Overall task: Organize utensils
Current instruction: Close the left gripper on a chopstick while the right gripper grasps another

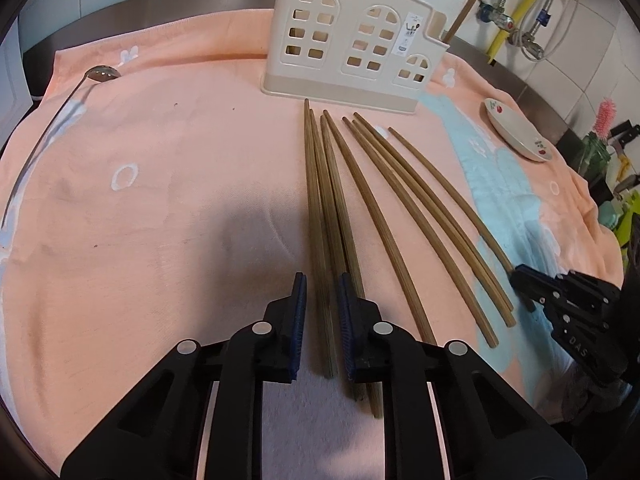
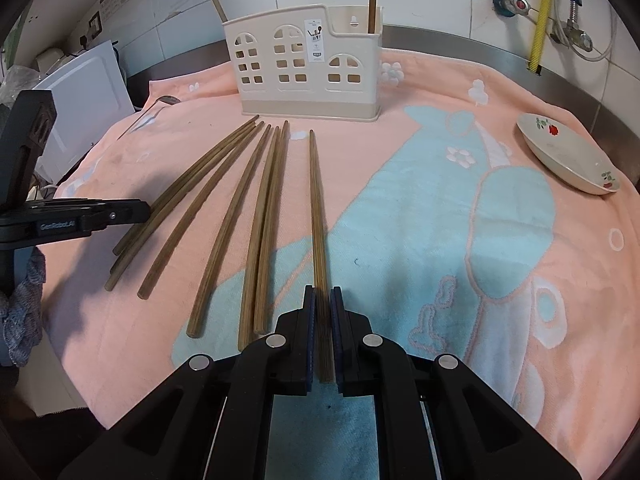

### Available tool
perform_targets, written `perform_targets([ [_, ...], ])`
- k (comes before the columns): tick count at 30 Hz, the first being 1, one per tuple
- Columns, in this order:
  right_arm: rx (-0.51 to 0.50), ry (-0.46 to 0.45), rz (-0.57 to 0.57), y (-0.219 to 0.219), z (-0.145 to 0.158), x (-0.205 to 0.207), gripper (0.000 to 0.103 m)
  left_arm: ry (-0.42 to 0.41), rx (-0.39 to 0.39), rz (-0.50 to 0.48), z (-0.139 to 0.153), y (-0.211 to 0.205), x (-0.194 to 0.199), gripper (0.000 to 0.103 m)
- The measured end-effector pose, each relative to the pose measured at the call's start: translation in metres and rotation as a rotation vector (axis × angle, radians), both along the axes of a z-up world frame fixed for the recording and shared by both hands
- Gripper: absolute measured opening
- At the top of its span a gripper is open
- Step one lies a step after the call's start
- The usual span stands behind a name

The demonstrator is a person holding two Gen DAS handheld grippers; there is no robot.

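Note:
Several brown wooden chopsticks (image 1: 376, 208) lie fanned out on a peach and blue towel (image 1: 160, 200), in front of a cream utensil holder (image 1: 348, 40) with window cut-outs. My left gripper (image 1: 322, 280) is low over the towel, its jaws narrow around the leftmost chopstick (image 1: 316, 200), with a slit still showing beside the left pad. My right gripper (image 2: 322, 292) is shut on the rightmost chopstick (image 2: 318, 200), which still lies flat. Each gripper shows in the other's view: the right gripper (image 1: 520, 276) and the left gripper (image 2: 144, 212).
Two chopsticks (image 2: 373, 0) stand in the utensil holder (image 2: 308, 64). A metal spoon (image 1: 104, 73) lies at the towel's far left. A white flowered dish (image 2: 568, 164) sits at the right. Behind are a steel counter rim, tiled wall and pipes (image 2: 542, 12). A white board (image 2: 84, 100) leans at the left.

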State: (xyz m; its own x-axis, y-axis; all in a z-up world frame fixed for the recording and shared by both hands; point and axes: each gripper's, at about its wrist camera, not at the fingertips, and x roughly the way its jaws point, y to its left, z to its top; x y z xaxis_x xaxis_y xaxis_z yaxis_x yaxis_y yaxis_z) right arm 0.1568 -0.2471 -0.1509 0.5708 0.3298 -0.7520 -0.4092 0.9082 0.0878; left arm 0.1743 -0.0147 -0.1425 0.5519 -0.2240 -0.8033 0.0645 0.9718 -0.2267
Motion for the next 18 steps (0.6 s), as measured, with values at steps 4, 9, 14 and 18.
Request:
perform_targets([
  [4,0.006,0.000,-0.002,-0.001,0.000,0.000,0.007,0.002,0.000,0.008,0.000,0.002,0.003,0.012],
  [9,0.008,0.000,-0.003,-0.001,-0.001,0.000,0.007,0.008,-0.020,0.015,-0.002,0.008,0.004,0.012],
  [14,0.007,0.000,-0.004,-0.001,-0.001,0.000,0.007,0.012,0.005,0.011,-0.001,0.006,0.005,0.012],
  [18,0.002,-0.003,-0.004,-0.001,-0.002,0.000,0.007,0.012,0.042,0.004,-0.004,-0.003,0.004,0.012],
])
